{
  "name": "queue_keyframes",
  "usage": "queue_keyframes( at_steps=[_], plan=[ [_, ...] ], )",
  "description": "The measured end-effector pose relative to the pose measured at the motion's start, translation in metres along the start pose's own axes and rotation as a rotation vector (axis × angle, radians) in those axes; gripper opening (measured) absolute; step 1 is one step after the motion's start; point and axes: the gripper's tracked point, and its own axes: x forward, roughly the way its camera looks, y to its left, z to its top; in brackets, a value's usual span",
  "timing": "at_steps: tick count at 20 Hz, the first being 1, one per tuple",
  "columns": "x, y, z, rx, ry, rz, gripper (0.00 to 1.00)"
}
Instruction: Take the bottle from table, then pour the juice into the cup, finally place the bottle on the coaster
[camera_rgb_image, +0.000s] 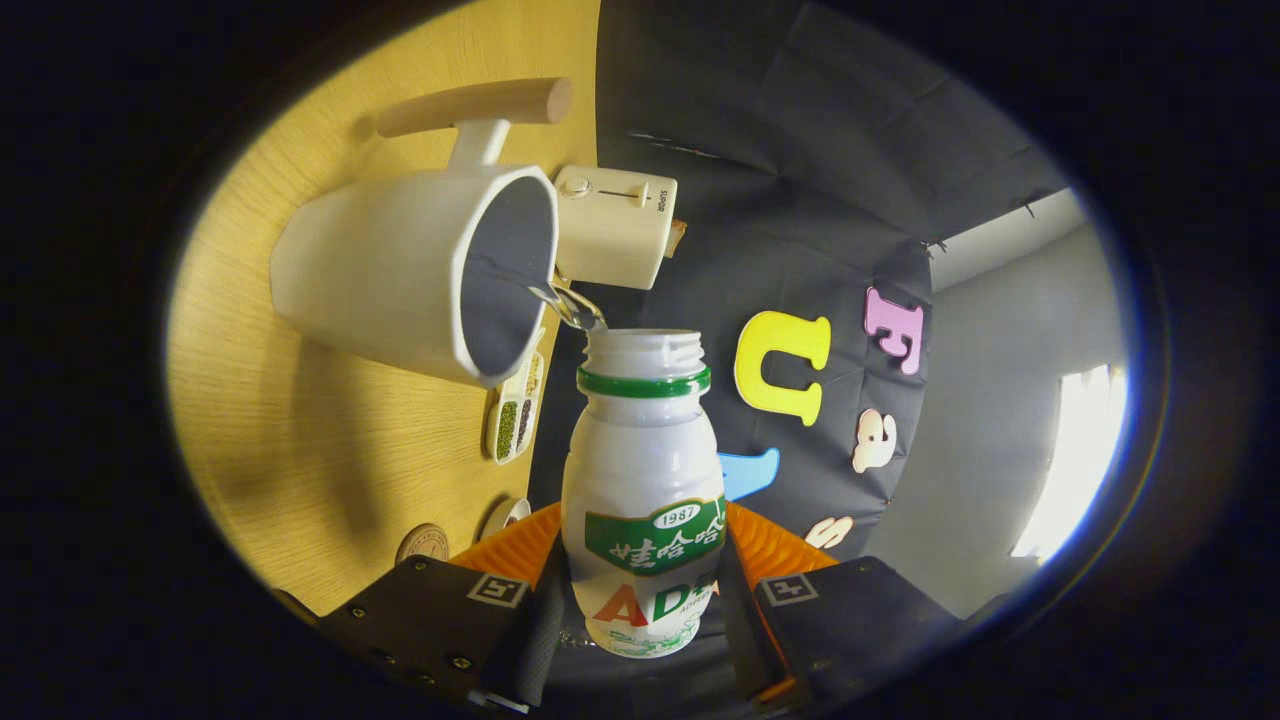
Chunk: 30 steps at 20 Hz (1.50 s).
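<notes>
My gripper (640, 600) is shut on a white bottle (642, 480) with a green neck ring and a green label, both fingers pressed on its lower body. The whole view is rolled on its side, so the bottle is tipped toward the white cup (420, 270). A thin clear stream (572, 305) runs from the bottle's open mouth over the cup's rim into its grey inside. The cup stands on the wooden table (290, 450) and has a wooden handle (475, 103). A round coaster (422, 543) lies on the table near my finger, partly hidden.
Behind the cup stands a cream toaster (615, 225). A small divided dish with green and dark beans (515, 415) lies on the table beyond the bottle. A small round object (505, 515) sits beside the coaster. Black cloth wall hangs behind the table.
</notes>
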Motion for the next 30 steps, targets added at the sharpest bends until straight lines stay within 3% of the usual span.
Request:
queue_keyframes(
  at_steps=[30],
  plan=[
    [-0.0052,-0.0101,0.0074,-0.124,0.002,-0.023,0.69]
  ],
)
